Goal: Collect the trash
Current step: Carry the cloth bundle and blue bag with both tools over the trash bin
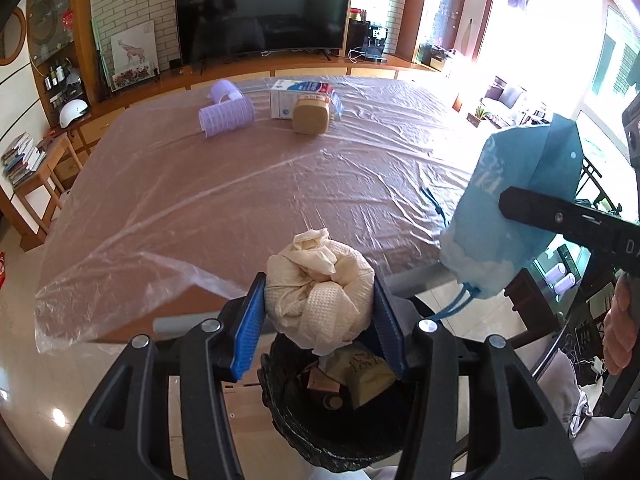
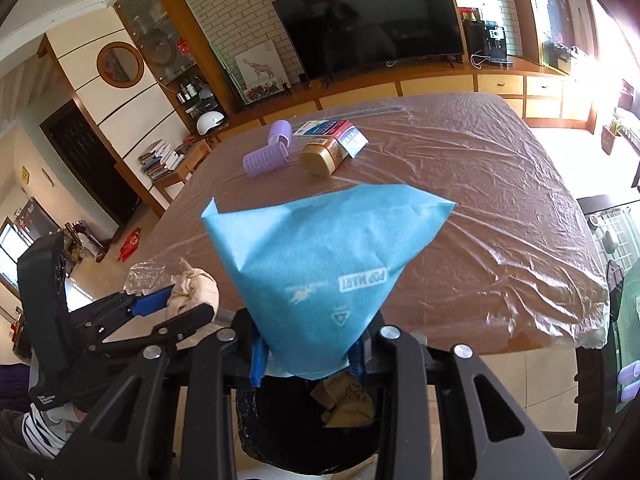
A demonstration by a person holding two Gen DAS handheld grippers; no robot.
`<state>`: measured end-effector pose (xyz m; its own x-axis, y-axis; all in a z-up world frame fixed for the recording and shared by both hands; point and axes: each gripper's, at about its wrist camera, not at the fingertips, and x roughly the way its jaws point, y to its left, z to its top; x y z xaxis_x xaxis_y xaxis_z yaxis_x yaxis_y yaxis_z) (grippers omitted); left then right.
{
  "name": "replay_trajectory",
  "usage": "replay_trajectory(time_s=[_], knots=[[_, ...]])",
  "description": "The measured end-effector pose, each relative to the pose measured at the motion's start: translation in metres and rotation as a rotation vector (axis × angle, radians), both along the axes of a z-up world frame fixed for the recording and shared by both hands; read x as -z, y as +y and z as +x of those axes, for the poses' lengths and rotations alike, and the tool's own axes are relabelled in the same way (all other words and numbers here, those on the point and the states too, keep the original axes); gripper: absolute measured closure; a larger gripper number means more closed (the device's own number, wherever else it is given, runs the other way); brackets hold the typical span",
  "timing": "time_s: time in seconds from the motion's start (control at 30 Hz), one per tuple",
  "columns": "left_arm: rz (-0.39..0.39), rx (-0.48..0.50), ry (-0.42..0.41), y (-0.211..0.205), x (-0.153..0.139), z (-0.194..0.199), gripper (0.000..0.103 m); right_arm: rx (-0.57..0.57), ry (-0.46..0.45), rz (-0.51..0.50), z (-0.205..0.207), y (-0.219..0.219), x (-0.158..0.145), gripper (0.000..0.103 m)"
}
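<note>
Left tool (image 1: 320,312): blue pads clamped on a cream wad of cloth (image 1: 318,296), held right above the bin mouth, just past the near desk edge.

Right tool (image 2: 308,356): pinched on the bottom of a blue drawstring bag (image 2: 320,272), which stands up from the pads with its wide end over the desk (white stuff shows in the gathered end in the left view).

Bin (image 1: 320,420): black-lined, sitting on the floor below both tools, tight against the near desk edge; brown paper scraps (image 1: 366,376) already inside.

Desk (image 1: 240,200): brown top under wrinkly clear plastic sheet, which hangs loose over the near left corner.

Still on the desk: two purple ribbed rollers (image 1: 227,114), a tan-lidded jar (image 1: 311,116) on its side and a white-blue carton (image 1: 296,94), all bunched at the far end, touching or nearly.

Open room: the whole middle and near half of the desk is bare sheet, plus tiled floor on the left side.

Tight spots: the tools are near each other over the bin; dark chair frame and clutter crowd the right.
</note>
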<state>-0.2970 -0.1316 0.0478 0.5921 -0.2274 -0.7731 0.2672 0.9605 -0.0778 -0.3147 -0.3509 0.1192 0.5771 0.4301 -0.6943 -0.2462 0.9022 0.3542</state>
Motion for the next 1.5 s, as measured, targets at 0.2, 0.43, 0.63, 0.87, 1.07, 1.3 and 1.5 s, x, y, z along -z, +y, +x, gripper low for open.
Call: replay_trajectory(time_s=[0.2,0.43,0.63,0.87,1.07,1.3,1.5], knots=[[-0.003,0.01,0.001,0.0,0.001,-0.012,0.051,-0.014,-0.006,0.012,-0.015,0.003,-0.001,0.073],[-0.002,0.026,0.015,-0.001,0.006,-0.023,0.051,-0.042,0.009,-0.011,-0.04,0.009,0.006,0.074],[0.005,0.039,0.035,-0.003,0.015,-0.034,0.051,-0.042,0.059,-0.02,-0.057,0.015,0.027,0.074],[0.016,0.048,0.053,-0.008,0.026,-0.045,0.051,-0.035,0.093,-0.055,-0.069,0.02,0.048,0.074],[0.037,0.05,0.073,-0.013,0.039,-0.054,0.051,-0.031,0.118,-0.074,-0.071,0.02,0.064,0.073],[0.06,0.044,0.088,-0.017,0.053,-0.059,0.051,-0.036,0.131,-0.117,-0.066,0.023,0.079,0.073],[0.078,0.035,0.118,-0.022,0.067,-0.057,0.051,-0.042,0.143,-0.148,-0.063,0.027,0.089,0.073]])
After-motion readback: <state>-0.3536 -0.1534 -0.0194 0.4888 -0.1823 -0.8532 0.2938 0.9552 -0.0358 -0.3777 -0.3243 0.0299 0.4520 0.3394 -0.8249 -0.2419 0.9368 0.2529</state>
